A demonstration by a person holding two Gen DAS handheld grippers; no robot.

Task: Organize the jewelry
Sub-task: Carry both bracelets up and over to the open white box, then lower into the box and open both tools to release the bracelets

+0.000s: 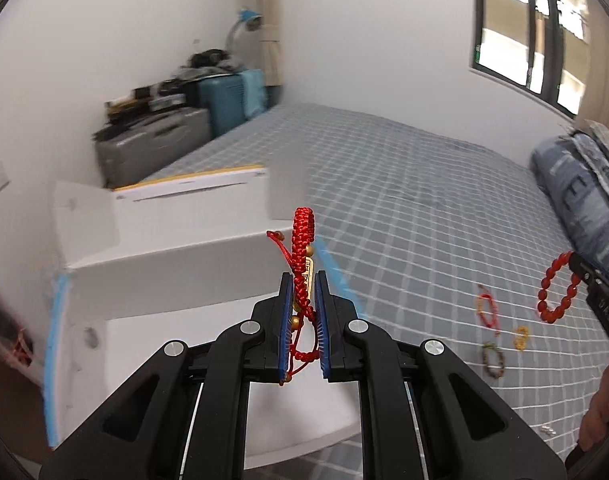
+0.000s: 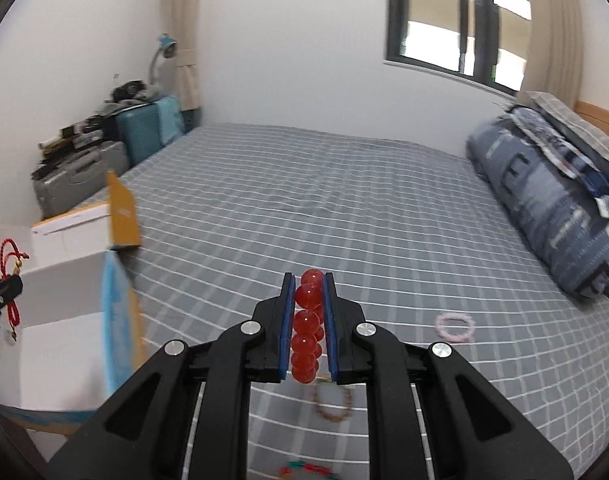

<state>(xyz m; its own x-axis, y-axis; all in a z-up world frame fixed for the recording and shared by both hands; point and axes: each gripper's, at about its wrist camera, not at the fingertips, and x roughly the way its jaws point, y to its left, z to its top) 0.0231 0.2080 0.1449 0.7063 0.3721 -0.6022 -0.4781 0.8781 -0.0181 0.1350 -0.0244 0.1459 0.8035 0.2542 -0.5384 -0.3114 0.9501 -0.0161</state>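
Left tool (image 1: 304, 300) pinches braided red cord bracelet (image 1: 303, 248); right tool (image 2: 309, 304) clamps glossy red bead bracelet (image 2: 306, 320)

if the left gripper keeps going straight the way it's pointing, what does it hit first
Probably the white box: the left gripper, shut on the red cord bracelet, points over its open top toward the inner wall. Depth is unclear.

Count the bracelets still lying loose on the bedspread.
At least 5: red-gold cord, gold, dark beaded, pink, multicolored at the frame edge. The grippers may hide others.
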